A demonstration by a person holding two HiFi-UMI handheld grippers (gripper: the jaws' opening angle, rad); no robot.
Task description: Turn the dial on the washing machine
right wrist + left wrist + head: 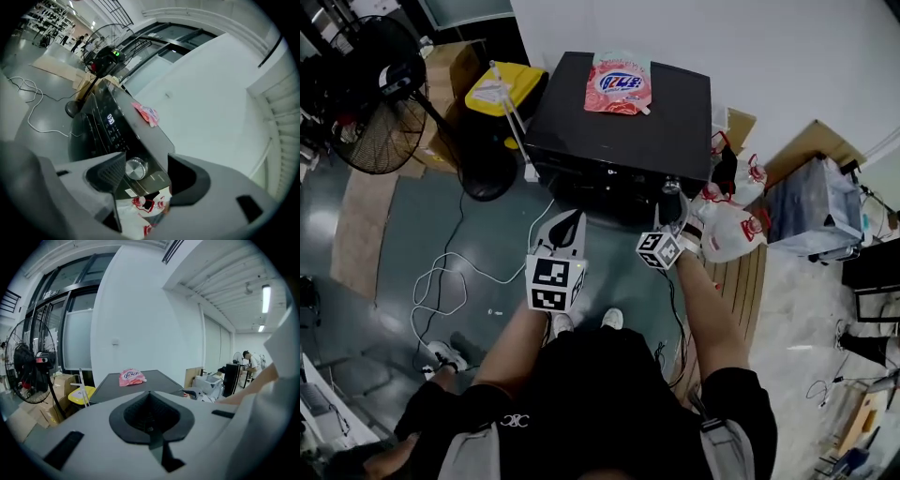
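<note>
Dial [136, 168] sits at the right end of the washing machine's [619, 131] front panel, about one o'clock from the person. The right gripper [147, 169] has its jaws spread wide either side of it, not pinching. The left gripper [150, 418], at eleven o'clock, is closed on nothing. A pink pouch [621, 84] lies on top at twelve.

A glossy grey-green floor [394, 244] carries a black washing machine [619, 141], a black pedestal fan [370, 94], brown cardboard boxes [455, 66], white plastic bags with red print [731, 230] and loose loops of white cable [441, 281]. A pink detergent pouch [619, 84] lies flat on the machine's top.
</note>
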